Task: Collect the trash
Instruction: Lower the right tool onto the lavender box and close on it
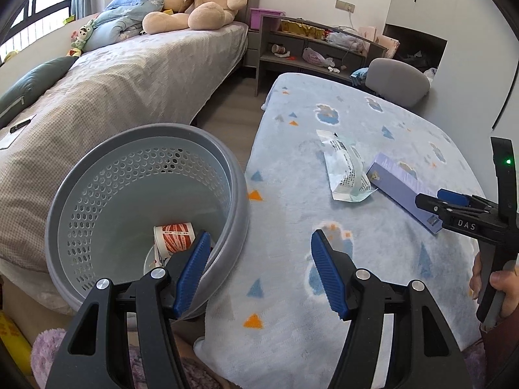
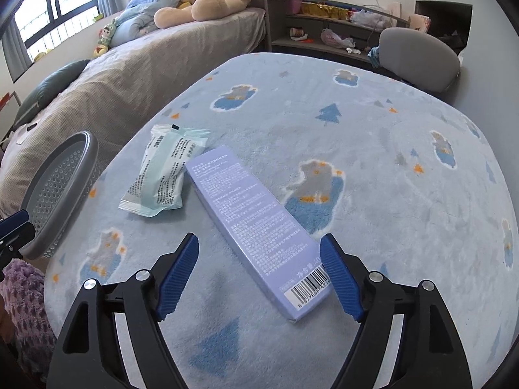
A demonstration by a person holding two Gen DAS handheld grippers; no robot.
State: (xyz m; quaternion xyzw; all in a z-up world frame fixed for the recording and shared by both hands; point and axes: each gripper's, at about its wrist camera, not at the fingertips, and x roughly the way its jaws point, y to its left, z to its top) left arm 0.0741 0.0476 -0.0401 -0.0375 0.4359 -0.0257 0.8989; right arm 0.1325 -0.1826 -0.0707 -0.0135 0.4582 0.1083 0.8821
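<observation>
On the left wrist view, left gripper hangs with jaws spread wide and nothing between them, its left pad over the near rim of a grey bin, its right pad over a pale blue blanket. Bin has perforated walls and stands between a bed and the blanket-covered surface; inside, on the bottom, lies a paper cup with red print, on its side. On the blanket, well apart from the bin: a white-and-green packet and, touching its right edge, a long purple box. Right gripper enters from the right edge over the near end of the box, held by a hand; from here cannot tell how its jaws stand. Teddy sits at the head of the bed; shelf and grey chair behind. On the right wrist view, right gripper has jaws wide apart, straddling the near, barcode end of the box; the right pad stands just beside the box corner, the left pad well clear of it, box lying flat on the blanket, not gripped. Packet lies beside the box's far end, touching it. Bin at the left edge, rim seen side-on; tip of the left gripper shows just below it
</observation>
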